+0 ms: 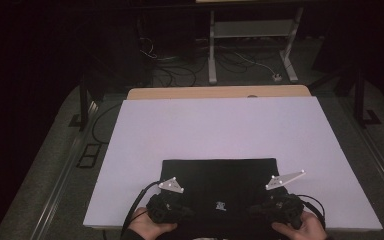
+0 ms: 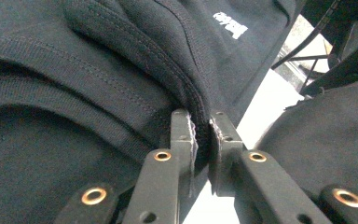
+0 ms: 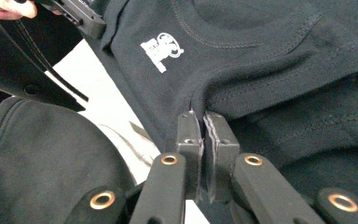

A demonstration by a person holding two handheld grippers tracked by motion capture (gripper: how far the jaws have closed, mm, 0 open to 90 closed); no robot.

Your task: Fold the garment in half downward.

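Both grippers, left (image 2: 200,133) and right (image 3: 204,128), pinched the shirt (image 1: 219,180) shoulders beside its logo (image 1: 221,205); the soft, limp cloth looked best held by seams.

Both hands come in from the bottom edge of the high view, each wrapped around a gripper. The left hand (image 1: 147,226) holds the left gripper (image 2: 201,135), whose 2 black jaws stand nearly together, pinching dark fabric. The right hand (image 1: 302,229) holds the right gripper (image 3: 204,133), its 2 jaws likewise clamped close on fabric.
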